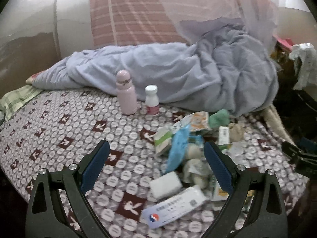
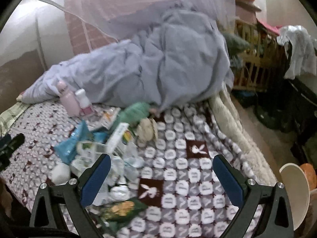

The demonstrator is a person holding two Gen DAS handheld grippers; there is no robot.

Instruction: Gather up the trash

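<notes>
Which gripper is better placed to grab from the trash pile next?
Left gripper: open, with the trash pile between its fingers. The right gripper, also open, frames mostly bare bedsheet.

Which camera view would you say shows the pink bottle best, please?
The left wrist view: the pink bottle stands upright and unobstructed before the blue quilt. The right wrist view shows it smaller, blurred, near the left edge.

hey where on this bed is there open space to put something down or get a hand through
Bare bedspread lies left of the trash pile, in front of the pink bottle and the rumpled blue duvet. In the right wrist view, another free patch runs right of the pile to the bed's edge. The pile itself is crowded. Both grippers, left and right, are open.
</notes>
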